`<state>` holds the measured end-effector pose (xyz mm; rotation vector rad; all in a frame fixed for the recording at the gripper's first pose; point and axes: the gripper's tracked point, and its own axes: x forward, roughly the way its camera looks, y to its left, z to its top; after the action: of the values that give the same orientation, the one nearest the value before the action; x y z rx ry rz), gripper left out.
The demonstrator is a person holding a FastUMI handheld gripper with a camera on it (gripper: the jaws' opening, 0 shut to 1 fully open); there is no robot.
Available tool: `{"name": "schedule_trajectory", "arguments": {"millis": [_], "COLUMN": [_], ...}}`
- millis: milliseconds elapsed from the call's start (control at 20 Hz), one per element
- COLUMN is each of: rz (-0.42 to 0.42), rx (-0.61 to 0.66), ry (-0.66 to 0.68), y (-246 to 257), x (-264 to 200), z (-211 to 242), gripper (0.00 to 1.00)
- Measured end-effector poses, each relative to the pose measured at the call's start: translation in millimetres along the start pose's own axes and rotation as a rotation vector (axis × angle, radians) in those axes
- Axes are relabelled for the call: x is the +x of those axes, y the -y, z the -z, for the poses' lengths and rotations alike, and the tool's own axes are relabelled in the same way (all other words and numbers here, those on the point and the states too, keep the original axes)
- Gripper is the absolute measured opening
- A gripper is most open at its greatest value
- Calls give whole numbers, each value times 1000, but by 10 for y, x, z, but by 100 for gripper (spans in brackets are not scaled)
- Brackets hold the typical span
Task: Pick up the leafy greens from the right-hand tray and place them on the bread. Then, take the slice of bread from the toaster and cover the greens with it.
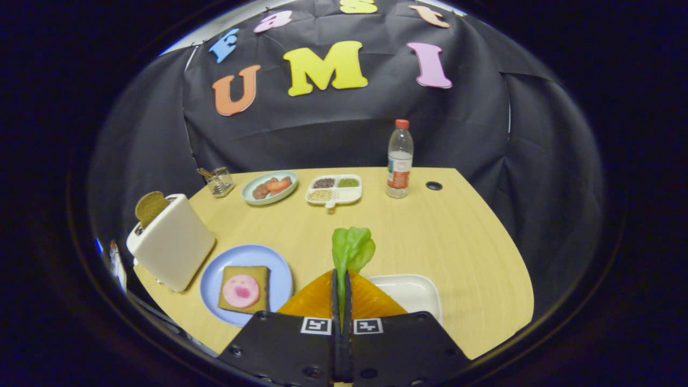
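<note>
Stage 1 of the task is under way. The hand-held gripper [341,285] is holding its 2 fingers pressed together on the lower stem of the leafy greens [352,248], and the leaf is standing upright just beyond the fingertips, lifted clear of the white tray [411,293] on the near right. Judged from this, the pick-up is done; the placing is not.

The target bread [244,289] is lying on the blue plate [244,284] at the near left, carrying 1 round pink slice on top and no greens. Stage 2 is untouched: the second slice of bread [150,207] is sitting in the slot of the white toaster [172,244], just left of the plate.

An orange item [344,301] is lying directly under the fingers, beside the tray; what it is cannot be told.

The surface [430,236] is a pale wood-grain top with a rounded right edge. Along its far side are standing a small wire holder [219,181], a green dish of food [270,187], a divided dish of grains [334,190] and a clear bottle [400,159]. Black cloth is closing the booth behind.
</note>
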<state>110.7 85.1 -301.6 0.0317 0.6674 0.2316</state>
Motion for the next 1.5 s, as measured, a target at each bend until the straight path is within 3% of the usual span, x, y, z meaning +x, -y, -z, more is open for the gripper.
{"name": "schedule_trajectory", "arguments": {"millis": [450,750,800,900,1000,1100,1250,1500], "rz": [-137,-134,-136,-139,-140,-142,-136,-131], "rx": [-93,-119,-120,-116,-122,-134,-139,-127], "ry": [-54,-90,-102,-116,-115,-117,-124,-126], "y": [-1257,-1530,-1552,-1585,-1617,-1633,-1619,-1609], "x": [301,485,507,528,536,557,565,566], "z": [106,224,255,286,286,292,297,326], "gripper": [0,2,7,8,15,30,32,63]}}
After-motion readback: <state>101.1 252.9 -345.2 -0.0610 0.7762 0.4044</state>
